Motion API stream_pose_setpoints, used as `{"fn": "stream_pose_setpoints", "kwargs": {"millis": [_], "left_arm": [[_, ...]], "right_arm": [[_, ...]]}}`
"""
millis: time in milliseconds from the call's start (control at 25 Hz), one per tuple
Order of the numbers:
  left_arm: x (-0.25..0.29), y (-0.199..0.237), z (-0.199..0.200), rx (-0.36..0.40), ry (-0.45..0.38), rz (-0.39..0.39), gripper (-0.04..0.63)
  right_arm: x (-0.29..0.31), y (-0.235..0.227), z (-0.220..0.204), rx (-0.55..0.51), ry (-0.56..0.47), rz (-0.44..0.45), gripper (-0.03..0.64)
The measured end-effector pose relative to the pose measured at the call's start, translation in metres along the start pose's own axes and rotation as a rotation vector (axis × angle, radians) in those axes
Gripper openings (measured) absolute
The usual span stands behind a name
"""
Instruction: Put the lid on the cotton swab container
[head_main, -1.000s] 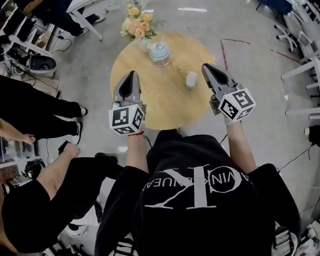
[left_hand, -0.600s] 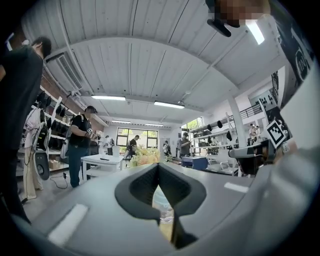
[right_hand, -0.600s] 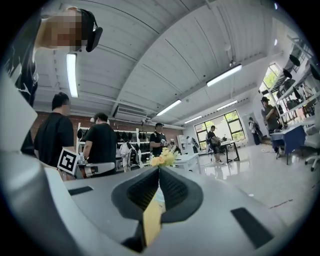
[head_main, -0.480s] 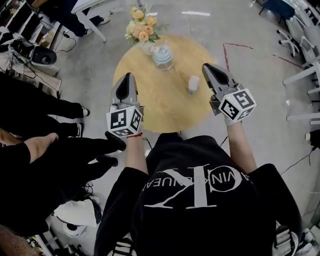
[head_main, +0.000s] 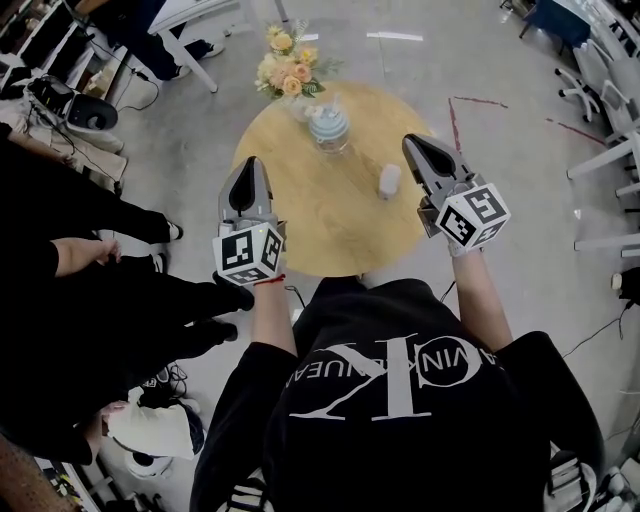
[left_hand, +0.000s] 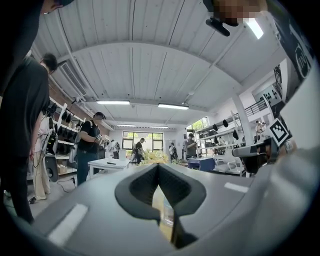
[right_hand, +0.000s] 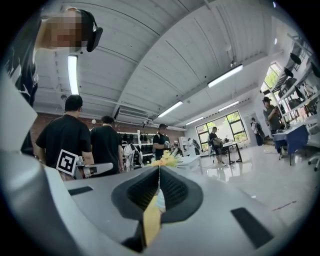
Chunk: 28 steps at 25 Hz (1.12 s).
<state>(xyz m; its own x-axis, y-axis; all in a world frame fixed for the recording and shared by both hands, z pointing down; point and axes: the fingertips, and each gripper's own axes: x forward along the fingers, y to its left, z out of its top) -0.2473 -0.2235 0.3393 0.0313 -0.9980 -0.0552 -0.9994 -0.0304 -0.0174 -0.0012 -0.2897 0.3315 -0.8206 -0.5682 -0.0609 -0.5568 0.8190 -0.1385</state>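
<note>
Wooden table (head_main: 330, 225) | left tool (head_main: 251, 162): jaws together, pointing forward | right tool (head_main: 409, 141): same

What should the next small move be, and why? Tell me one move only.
Probably open the right hand-held gripper and lower it toward the lid. Its jaws are shut and empty, as are those of the left hand-held gripper. The lid lies loose on the table just beside the right one's tip, apart from the container farther back.

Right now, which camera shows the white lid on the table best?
The head view: the lid sits whole and unblocked on the round table. Both gripper views show only a sliver of table, nothing clearly the lid.
</note>
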Motion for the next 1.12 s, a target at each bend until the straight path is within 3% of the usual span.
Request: {"fn": "stream_pose_setpoints", "kwargs": {"millis": [1120], "left_arm": [[-0.006, 0.022, -0.005, -0.008, 0.011, 0.047, 0.011]], "right_arm": [[0.017, 0.004, -0.009, 0.018, 0.008, 0.011, 0.015]]}}
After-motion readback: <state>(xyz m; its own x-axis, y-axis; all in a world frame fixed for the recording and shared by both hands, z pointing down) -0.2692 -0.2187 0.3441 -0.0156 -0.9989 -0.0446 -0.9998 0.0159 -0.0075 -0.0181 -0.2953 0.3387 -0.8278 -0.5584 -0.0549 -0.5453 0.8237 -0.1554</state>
